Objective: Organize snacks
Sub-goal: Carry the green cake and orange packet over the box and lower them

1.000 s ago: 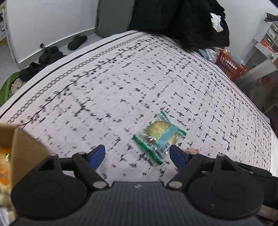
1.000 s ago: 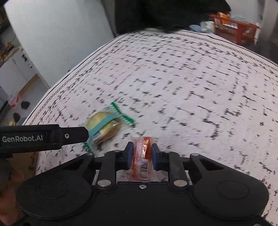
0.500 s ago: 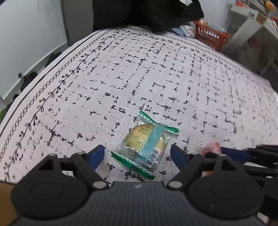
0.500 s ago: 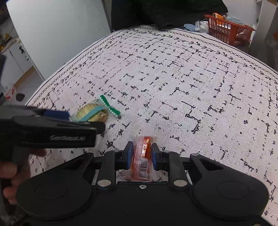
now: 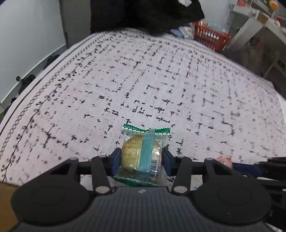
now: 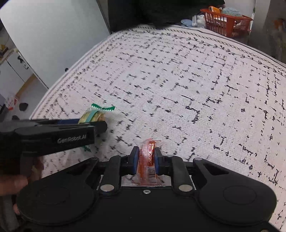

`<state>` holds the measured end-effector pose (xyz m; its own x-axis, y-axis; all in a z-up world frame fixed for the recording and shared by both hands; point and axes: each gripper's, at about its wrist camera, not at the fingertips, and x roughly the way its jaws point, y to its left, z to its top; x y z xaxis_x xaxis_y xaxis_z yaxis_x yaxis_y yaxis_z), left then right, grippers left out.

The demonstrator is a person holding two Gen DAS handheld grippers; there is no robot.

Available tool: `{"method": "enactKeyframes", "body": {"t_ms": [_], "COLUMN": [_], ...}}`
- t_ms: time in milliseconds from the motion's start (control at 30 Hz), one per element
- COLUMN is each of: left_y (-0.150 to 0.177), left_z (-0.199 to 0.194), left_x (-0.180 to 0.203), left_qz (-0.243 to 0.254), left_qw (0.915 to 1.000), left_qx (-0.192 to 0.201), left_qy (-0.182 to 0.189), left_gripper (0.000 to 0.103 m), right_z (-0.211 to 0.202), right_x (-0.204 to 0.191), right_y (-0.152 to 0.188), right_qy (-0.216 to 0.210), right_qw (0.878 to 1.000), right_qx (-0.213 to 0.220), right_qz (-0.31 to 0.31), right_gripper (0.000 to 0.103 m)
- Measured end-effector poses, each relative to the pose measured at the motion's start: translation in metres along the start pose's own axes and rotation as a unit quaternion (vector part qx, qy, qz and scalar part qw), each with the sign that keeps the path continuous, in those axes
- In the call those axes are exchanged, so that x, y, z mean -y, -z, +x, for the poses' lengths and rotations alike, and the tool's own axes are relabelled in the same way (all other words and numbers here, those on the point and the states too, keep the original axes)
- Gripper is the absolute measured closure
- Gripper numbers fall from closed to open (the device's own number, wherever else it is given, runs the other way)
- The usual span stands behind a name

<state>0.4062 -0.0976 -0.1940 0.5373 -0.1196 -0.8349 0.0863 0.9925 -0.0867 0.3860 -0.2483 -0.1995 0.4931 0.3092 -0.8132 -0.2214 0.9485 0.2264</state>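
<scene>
A: Cloth-covered surface (image 5: 160, 85), contents?
B: Item one, wrapped cake (image 5: 141, 155), near edge at 6 o'clock in the left wrist view, between the fingers of the left gripper (image 5: 141, 158). Item two, sachet (image 6: 147, 160), between the fingers of the right gripper (image 6: 146, 160), to the cake's 3 o'clock.
A: Beyond the surface?
B: Basket (image 6: 227, 21) past the far edge at 1 o'clock; dark fabric heap (image 5: 143, 14) at 12; shoes (image 5: 26, 80) on the floor at 9.

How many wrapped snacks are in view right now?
2. The green-edged cake packet sits between the left gripper pads; the orange packet is clamped in the right gripper. Others may lie outside both views.
</scene>
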Motion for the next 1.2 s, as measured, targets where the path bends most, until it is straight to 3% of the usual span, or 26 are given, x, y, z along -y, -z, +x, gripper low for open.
{"method": "enactKeyframes", "body": {"t_ms": [433, 800, 1200], "left_y": [0.021, 0.039, 0.065], "left_z": [-0.09, -0.158, -0.214], "left_x": [-0.027, -0.043, -0.085], "left_qz": [-0.084, -0.106, -0.154], "left_qw": [0.9954, 0.9905, 0.98], "left_qx": [0.04, 0.082, 0.117], "left_qy": [-0.022, -0.031, -0.045], "left_gripper": [0.056, 0.056, 0.055], "right_z": [-0.051, -0.089, -0.111], "right_x": [-0.044, -0.095, -0.145], "right_y": [0.004, 0.013, 0.023], "right_qy": [-0.042, -0.067, -0.1], "right_qw": [0.998, 0.995, 0.992], "right_qx": [0.042, 0.068, 0.074], "right_qz": [-0.002, -0.023, -0.03], "right_gripper": [0.085, 0.085, 0.085]}}
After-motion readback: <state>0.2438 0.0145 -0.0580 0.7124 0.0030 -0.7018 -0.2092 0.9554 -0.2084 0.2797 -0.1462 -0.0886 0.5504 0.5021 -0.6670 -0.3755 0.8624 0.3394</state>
